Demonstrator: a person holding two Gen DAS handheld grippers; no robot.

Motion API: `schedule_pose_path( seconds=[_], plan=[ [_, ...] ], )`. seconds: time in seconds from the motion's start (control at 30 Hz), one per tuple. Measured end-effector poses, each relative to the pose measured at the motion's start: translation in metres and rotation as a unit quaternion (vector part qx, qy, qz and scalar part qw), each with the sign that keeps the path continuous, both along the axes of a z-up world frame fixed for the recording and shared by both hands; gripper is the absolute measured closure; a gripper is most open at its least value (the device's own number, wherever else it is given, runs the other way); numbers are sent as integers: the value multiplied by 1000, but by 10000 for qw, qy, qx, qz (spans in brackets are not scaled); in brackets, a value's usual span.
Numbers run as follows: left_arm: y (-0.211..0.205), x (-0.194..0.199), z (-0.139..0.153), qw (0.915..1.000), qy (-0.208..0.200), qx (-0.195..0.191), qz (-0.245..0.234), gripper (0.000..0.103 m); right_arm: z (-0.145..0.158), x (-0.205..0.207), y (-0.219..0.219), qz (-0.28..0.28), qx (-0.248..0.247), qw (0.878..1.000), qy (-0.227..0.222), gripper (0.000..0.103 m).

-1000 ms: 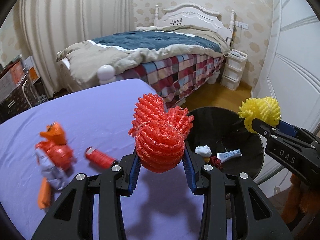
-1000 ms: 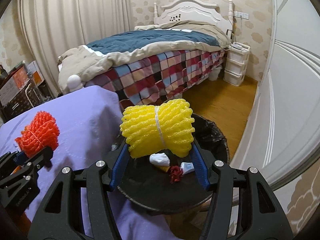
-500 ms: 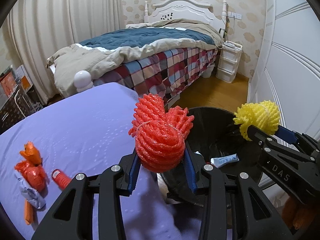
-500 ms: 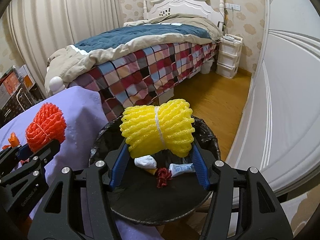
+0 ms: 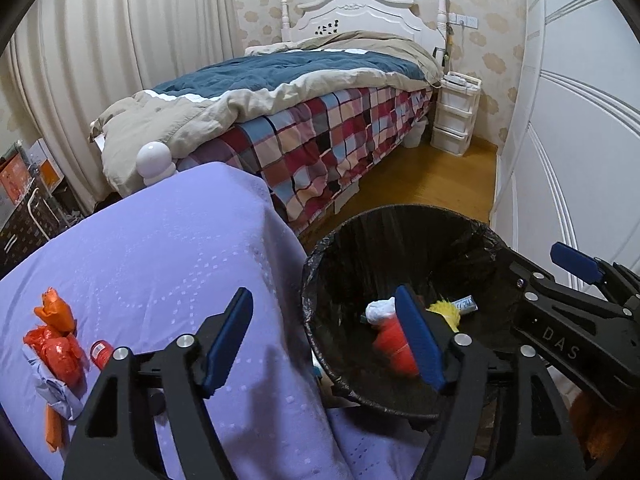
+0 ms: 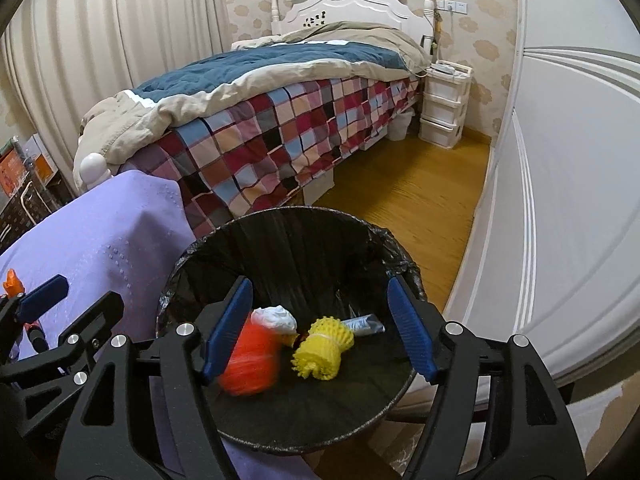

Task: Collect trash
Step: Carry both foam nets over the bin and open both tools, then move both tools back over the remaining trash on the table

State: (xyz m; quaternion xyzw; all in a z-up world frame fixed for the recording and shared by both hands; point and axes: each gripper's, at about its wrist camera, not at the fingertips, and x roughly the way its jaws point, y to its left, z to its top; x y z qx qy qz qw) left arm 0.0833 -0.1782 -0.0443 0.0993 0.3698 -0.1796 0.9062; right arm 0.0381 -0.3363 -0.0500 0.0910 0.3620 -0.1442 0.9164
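Observation:
Both grippers are open and empty above a black-lined trash bin (image 5: 404, 216) (image 6: 280, 216). The left gripper (image 5: 326, 338) spans the bin's left rim and the purple cloth. The right gripper (image 6: 320, 330) is over the bin. A red foam net (image 6: 250, 360) (image 5: 394, 346), blurred by motion, is inside the bin. A yellow foam net (image 6: 322, 348) (image 5: 444, 312) lies on the bin's bottom beside a white wad (image 6: 276, 316) and a small tube (image 6: 364, 325). Orange wrappers (image 5: 54, 344) and a small red roll (image 5: 100, 354) lie on the purple cloth at left.
A purple-covered table (image 5: 160, 248) is left of the bin. A bed with a plaid cover (image 5: 320, 136) stands behind, with white drawers (image 5: 456, 120) beside it. A white wardrobe (image 5: 568, 120) lines the right. Wooden floor (image 6: 416, 200) lies between them.
Both grippers have opened. The red foam net dropped from the left gripper and the yellow foam net from the right gripper into the bin.

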Motion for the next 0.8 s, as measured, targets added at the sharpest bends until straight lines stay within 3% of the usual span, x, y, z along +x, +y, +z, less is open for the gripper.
schedule_pose_path(
  seconds=[0.23,0.8],
  plan=[
    [29,-18,6,9999,-9,16,149,29,1,-18,18,52,122,9999,-24,33],
    [153,-71,10,9947,160,66,1010,29,5,-58,119,1035,270,9943,9,33]
  ],
)
